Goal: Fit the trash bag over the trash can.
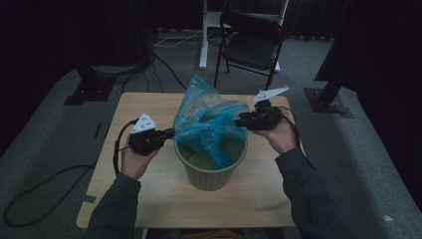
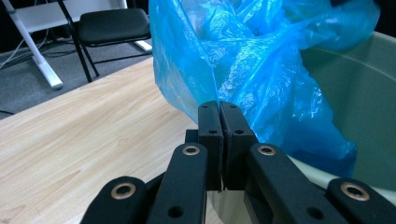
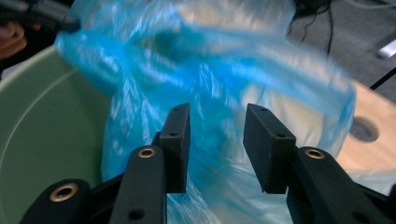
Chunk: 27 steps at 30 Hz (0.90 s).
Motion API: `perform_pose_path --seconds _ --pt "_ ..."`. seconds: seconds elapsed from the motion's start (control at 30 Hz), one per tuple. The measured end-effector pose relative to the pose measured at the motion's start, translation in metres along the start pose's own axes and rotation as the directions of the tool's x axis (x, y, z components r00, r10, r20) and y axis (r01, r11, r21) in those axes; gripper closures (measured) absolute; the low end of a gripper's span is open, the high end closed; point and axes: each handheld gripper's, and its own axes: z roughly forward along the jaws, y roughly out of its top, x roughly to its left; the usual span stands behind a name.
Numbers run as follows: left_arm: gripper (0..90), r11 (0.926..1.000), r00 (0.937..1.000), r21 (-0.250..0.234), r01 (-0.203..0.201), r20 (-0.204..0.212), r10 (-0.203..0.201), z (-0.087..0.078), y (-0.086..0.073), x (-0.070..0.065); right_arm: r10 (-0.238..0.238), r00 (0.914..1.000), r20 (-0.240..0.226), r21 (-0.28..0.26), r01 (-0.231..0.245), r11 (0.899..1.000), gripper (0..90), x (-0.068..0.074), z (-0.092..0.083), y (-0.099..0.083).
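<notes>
Your high view is dim and underexposed: the room's corners fall to near black, and the desk reads as a muted tan with only soft, faint shadows. Your left gripper view is much brighter and sharp, with small glints of glare across the blue plastic bag and crisp wood grain beside it. Your right gripper view is smeared by motion blur over the bag, while the black tongs close to the lens stay fairly sharp.
</notes>
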Motion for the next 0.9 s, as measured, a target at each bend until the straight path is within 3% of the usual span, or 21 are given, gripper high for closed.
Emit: perform_pose_path --seconds 0.03,0.23,0.33,0.37,0.43,0.57,0.6,0.7,0.8,0.9 --pt "88.0 0.9999 0.9999 0.003 0.009 0.005 -0.01 -0.001 -0.004 0.001 0.009 1.0 -0.003 0.018 -0.009 1.0 62.1 0.002 -0.001 -0.008" --pt "87.8 0.9996 0.9996 0.016 0.025 0.013 -0.025 0.0 -0.009 0.002 0.002 0.9998 0.022 0.04 -0.002 0.999 62.0 0.003 -0.003 -0.016" --pt "87.8 0.9994 0.9995 0.018 0.029 0.014 -0.029 0.001 -0.011 0.002 -0.003 0.9991 0.043 0.051 0.001 0.999 67.6 0.003 -0.002 -0.017" --pt "87.8 0.9993 0.9994 0.022 0.03 0.014 -0.03 0.001 -0.012 0.003 0.001 0.9992 0.041 0.042 -0.002 0.999 76.6 0.001 -0.002 -0.017" --pt "87.2 0.9992 0.9994 0.023 0.032 0.011 -0.033 0.001 -0.012 0.003 -0.001 0.9993 0.038 0.031 -0.001 1.0 83.4 0.001 -0.002 -0.015" --pt "84.2 0.9994 0.9995 0.013 0.032 0.002 -0.032 -0.003 -0.01 0.004 -0.006 0.9991 0.042 0.008 0.006 1.0 88.0 0.004 -0.005 -0.01" --pt "83.6 0.9995 0.9995 0.008 0.032 0.0 -0.032 -0.004 -0.009 0.004 -0.009 0.9991 0.041 -0.002 0.009 1.0 86.4 0.004 -0.006 -0.009" --pt "82.6 0.9993 0.9993 -0.004 0.036 0.0 -0.036 -0.006 -0.007 0.005 -0.006 0.9997 0.026 -0.037 0.007 0.999 65.7 0.006 -0.007 -0.001" --pt "80.0 0.9993 0.9993 -0.008 0.038 -0.005 -0.038 -0.007 -0.007 0.005 -0.021 0.9998 0.004 -0.055 0.021 0.998 56.7 0.01 -0.002 0.007" --pt "76.7 0.999 0.9992 -0.021 0.04 -0.008 -0.04 -0.01 -0.006 0.005 -0.024 0.9997 -0.004 -0.05 0.024 0.998 53.7 0.012 0.007 0.012"
